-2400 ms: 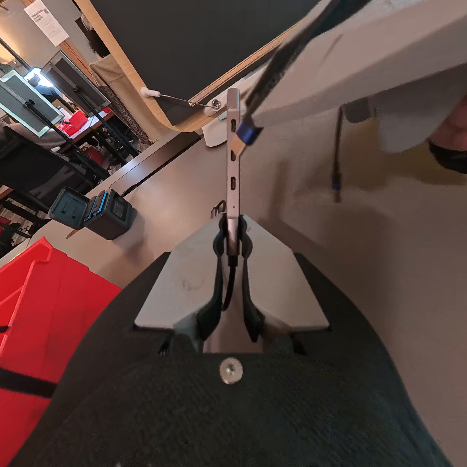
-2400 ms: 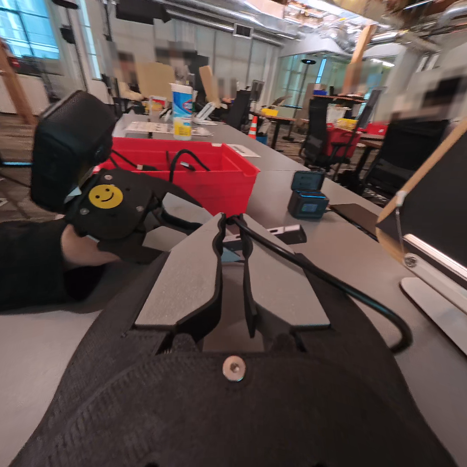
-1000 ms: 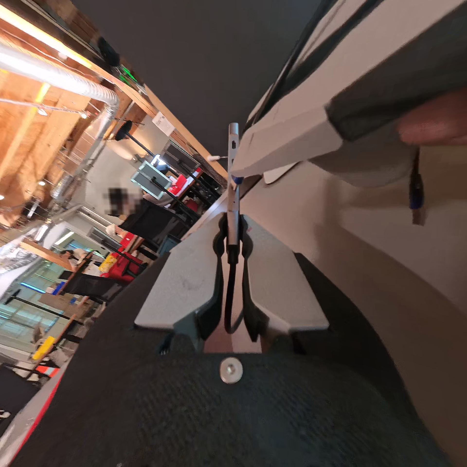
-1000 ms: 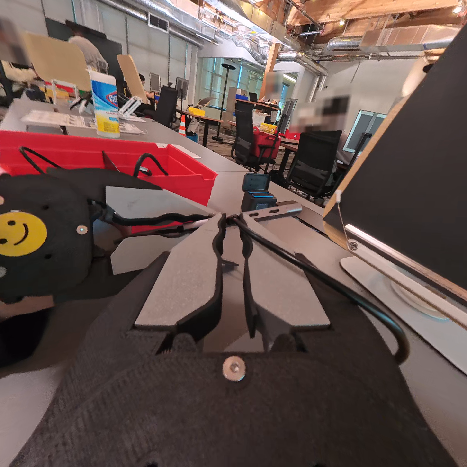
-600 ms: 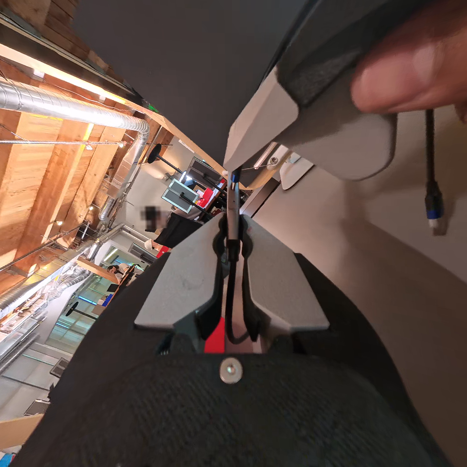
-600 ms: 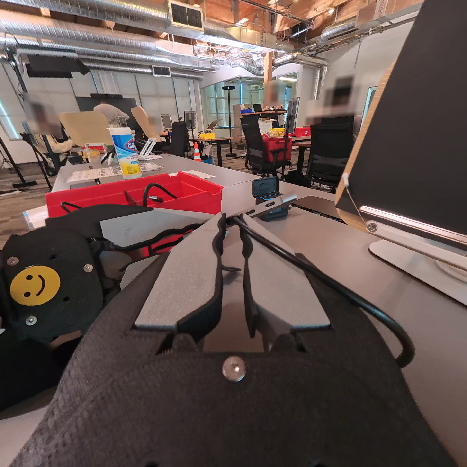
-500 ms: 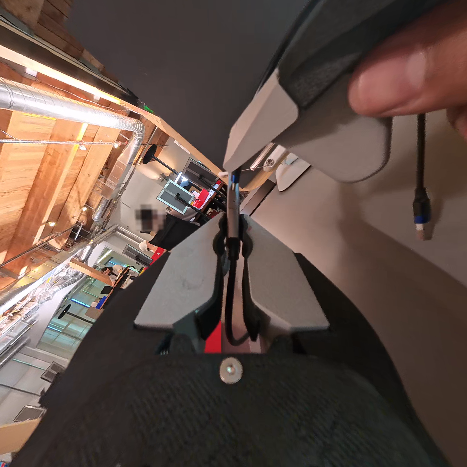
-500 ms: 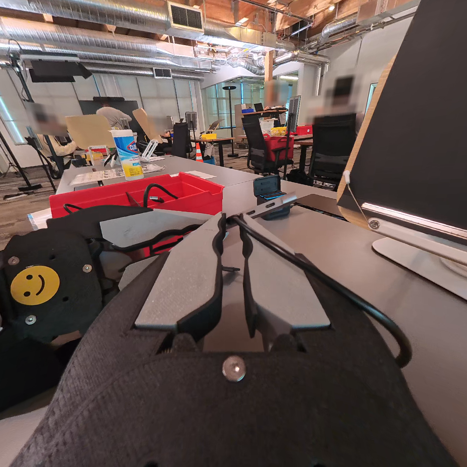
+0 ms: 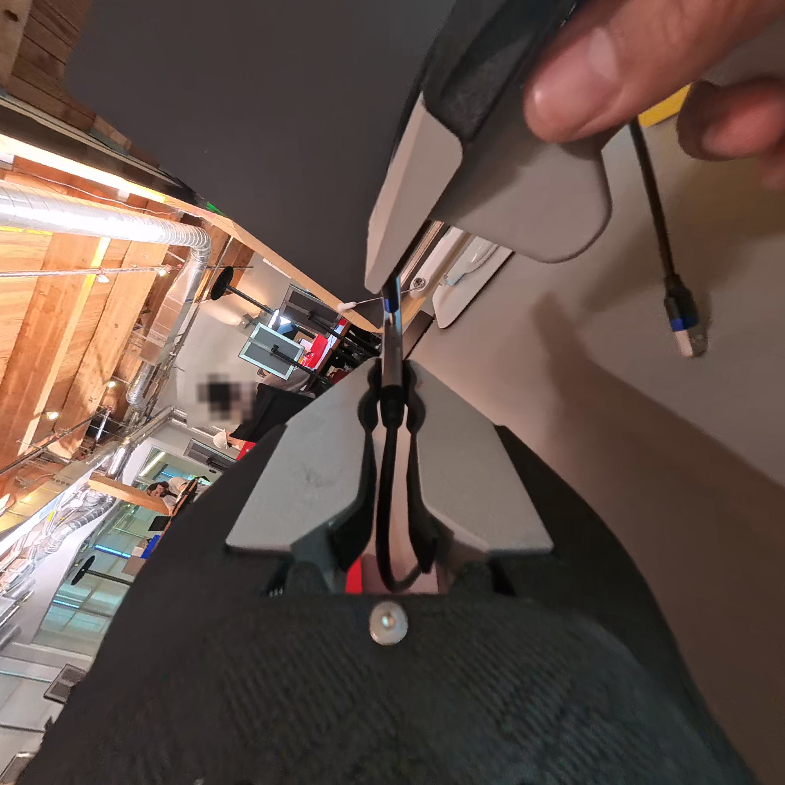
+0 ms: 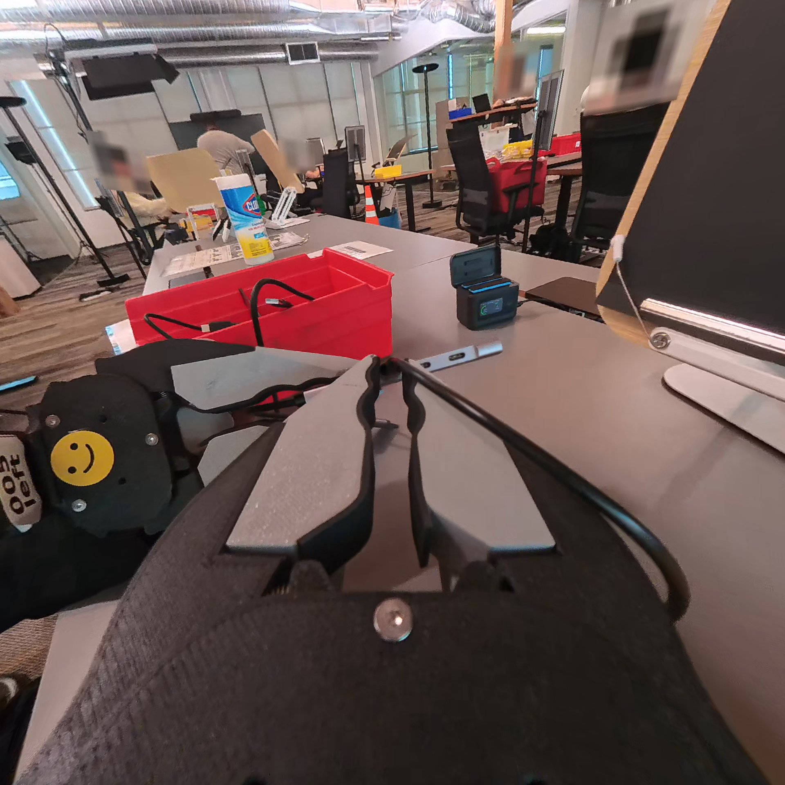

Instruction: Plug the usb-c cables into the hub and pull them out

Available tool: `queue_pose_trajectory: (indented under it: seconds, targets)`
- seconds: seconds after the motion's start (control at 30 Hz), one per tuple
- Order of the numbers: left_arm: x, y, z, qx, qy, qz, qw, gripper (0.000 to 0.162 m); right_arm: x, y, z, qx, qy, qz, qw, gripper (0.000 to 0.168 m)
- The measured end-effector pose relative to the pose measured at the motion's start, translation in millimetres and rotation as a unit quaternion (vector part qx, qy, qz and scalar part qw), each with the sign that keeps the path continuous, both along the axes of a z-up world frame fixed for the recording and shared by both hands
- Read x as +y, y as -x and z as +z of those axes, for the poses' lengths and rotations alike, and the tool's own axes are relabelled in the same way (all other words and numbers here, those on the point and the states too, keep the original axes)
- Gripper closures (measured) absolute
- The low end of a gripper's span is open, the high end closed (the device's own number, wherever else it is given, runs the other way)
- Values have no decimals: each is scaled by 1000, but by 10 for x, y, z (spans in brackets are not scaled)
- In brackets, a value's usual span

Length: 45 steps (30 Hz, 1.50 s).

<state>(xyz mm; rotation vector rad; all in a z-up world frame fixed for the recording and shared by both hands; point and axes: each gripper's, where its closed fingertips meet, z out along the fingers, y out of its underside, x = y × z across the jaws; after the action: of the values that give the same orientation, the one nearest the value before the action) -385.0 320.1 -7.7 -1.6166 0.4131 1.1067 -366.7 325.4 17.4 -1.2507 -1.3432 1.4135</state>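
On a grey table (image 10: 573, 408) amid open-plan office desks, left gripper (image 9: 391, 374) clamping hub (image 10: 461, 356), right gripper (image 10: 388, 374) pinching cable (image 10: 531, 450)

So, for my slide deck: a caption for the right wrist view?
Right gripper pressing a black cable toward the hub held by the left gripper.

Hub (image 10: 456, 356) above the table (image 10: 552, 408) ahead, bin (image 10: 263, 310) behind it to the left, cables (image 10: 263, 303) in the bin, charging case (image 10: 484, 297) behind, monitor stand (image 10: 722, 395) right
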Motion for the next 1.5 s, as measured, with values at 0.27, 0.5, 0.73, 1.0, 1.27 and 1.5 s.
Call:
queue_pose_trajectory:
  seconds: [0.27, 0.5, 0.73, 1.0, 1.27, 1.5]
  targets:
    - [-13, -17, -7, -43, -6, -4, 999, 155, -20, 25, -16, 11, -1, -23, 1000, 161]
    - [-26, -29, -14, -55, -5, -8, 998, 155, -27, 29, -42, 1, 11, -9, 1000, 160]
    - [20, -42, -123, -119, 2, -37, 992, 155, 35, 48, -130, -27, 15, -1, 1000, 160]
    - [50, -118, -234, -289, 0, -108, 951, 156, 139, -42, -29, -25, -50, 15, 998, 152]
    - [-17, -397, -182, -415, 21, -231, 880, 156, -4, -136, -236, -95, -122, 80, 985, 129]
    - [-84, -536, -74, -484, 18, -300, 822, 156, -128, -292, -225, -92, -149, 121, 977, 131]
